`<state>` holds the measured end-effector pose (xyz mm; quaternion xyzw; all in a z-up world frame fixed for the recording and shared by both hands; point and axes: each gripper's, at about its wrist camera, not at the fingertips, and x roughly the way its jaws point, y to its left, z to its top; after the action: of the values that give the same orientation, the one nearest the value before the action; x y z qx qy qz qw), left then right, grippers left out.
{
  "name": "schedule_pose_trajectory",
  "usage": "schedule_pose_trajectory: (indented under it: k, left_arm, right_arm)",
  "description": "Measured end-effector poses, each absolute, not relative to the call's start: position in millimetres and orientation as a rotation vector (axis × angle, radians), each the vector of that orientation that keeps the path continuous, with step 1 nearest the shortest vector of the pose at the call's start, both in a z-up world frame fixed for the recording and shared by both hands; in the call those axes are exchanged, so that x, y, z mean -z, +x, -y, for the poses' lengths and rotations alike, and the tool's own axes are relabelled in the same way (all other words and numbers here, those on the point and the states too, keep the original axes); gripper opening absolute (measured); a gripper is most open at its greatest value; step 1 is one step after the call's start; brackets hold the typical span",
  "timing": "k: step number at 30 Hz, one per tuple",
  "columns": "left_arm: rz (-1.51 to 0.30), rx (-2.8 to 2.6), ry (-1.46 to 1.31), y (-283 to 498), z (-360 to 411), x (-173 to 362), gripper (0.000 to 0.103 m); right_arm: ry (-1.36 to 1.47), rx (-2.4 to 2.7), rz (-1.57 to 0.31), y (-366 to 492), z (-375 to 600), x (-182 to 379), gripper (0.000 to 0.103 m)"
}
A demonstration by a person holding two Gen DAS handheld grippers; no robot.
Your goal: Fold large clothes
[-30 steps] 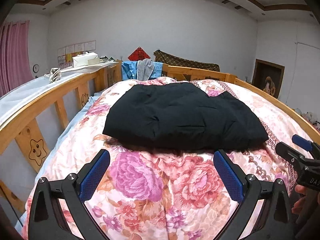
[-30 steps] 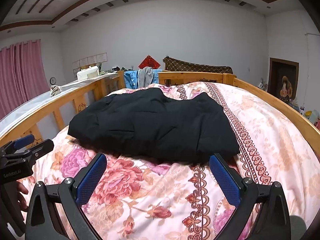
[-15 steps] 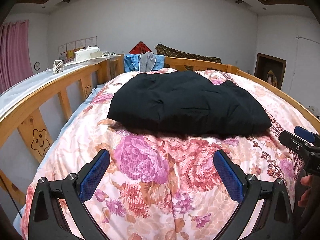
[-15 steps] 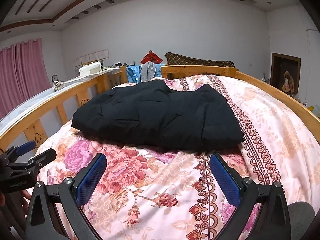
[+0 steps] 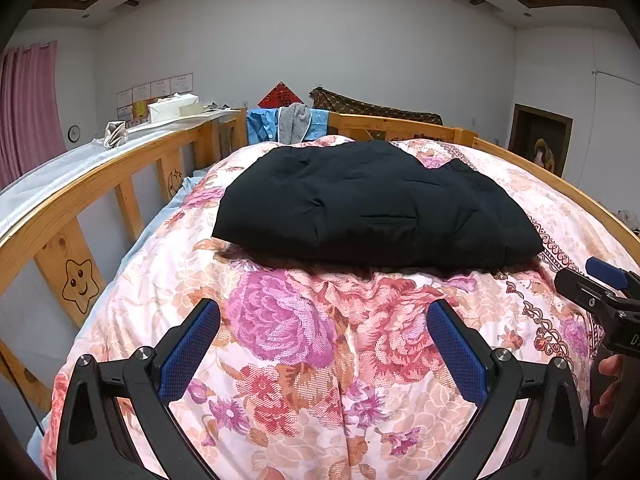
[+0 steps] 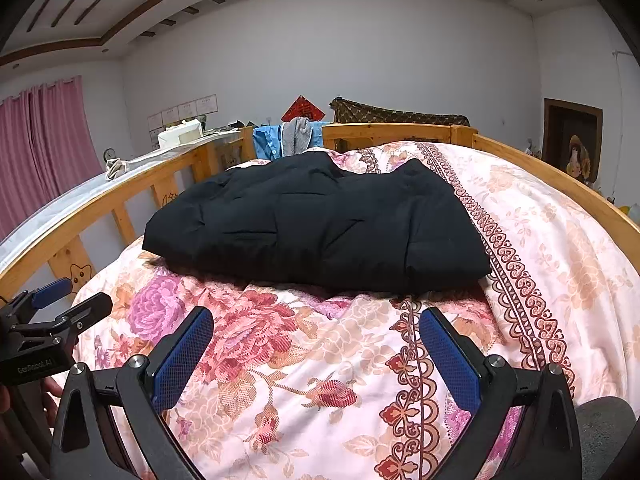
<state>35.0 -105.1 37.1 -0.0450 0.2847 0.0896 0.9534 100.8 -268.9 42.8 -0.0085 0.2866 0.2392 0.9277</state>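
A black padded garment lies folded in a thick bundle in the middle of the floral quilt; it also shows in the right wrist view. My left gripper is open and empty, above the quilt in front of the bundle, not touching it. My right gripper is open and empty, also in front of the bundle. The right gripper shows at the right edge of the left wrist view, and the left gripper at the left edge of the right wrist view.
A wooden bed rail runs along the left and another along the right. Blue and grey clothes hang over the far headboard. A white shelf with a box lies beyond the left rail.
Both grippers have drawn back from the black bundle, toward the foot of the bed. More quilt now shows between them and the bundle. The bundle itself has not moved.
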Motion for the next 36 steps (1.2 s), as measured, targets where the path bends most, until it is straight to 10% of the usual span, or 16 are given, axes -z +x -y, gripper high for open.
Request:
schedule_pose_trajectory:
  k: [36]
  left_arm:
    - [-0.574,-0.176,-0.08,33.9,107.0,-40.0,0.102]
  right_arm:
    - [-0.014,-0.492,-0.596,100.4,269.5,-40.8,0.103]
